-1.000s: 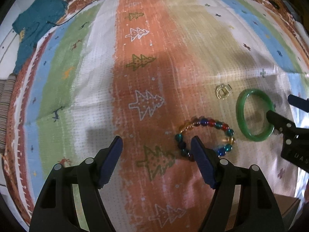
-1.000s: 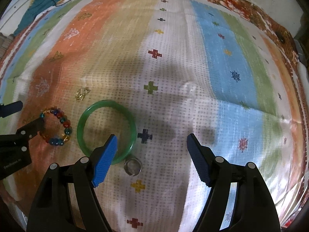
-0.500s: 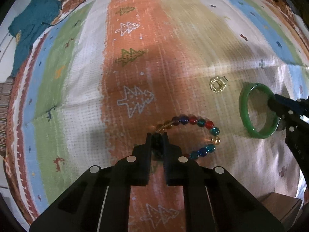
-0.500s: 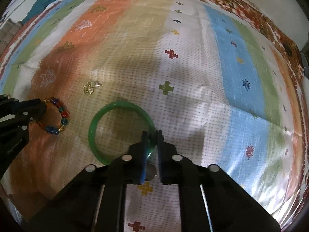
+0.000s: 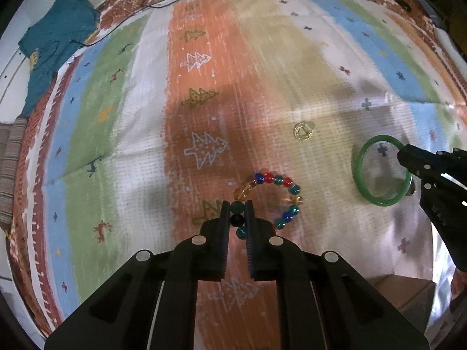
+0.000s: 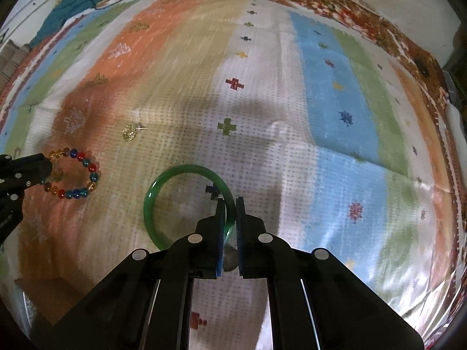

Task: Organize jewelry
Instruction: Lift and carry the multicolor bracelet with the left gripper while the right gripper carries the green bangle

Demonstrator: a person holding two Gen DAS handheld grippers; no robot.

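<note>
My left gripper (image 5: 237,210) is shut on the near side of a bracelet of coloured beads (image 5: 287,186), lifted a little above the striped cloth; it also shows in the right wrist view (image 6: 84,175). My right gripper (image 6: 230,204) is shut on the right rim of a green bangle (image 6: 163,188), raised off the cloth; the bangle also shows in the left wrist view (image 5: 362,175). A small gold earring (image 5: 303,131) lies on the cloth between and beyond them, also in the right wrist view (image 6: 130,131). A silver ring (image 6: 229,259) lies on the cloth, partly hidden under my right fingers.
The striped, patterned cloth (image 5: 204,93) covers the whole surface. A teal garment (image 5: 52,40) lies at the far left corner with a thin black cable (image 5: 163,3) next to it. A brown box (image 5: 397,288) sits at the cloth's near right edge.
Both grippers shut a second ago, the left on the bead bracelet, the right on the green bangle. Both pieces have since risen a little off the cloth.
</note>
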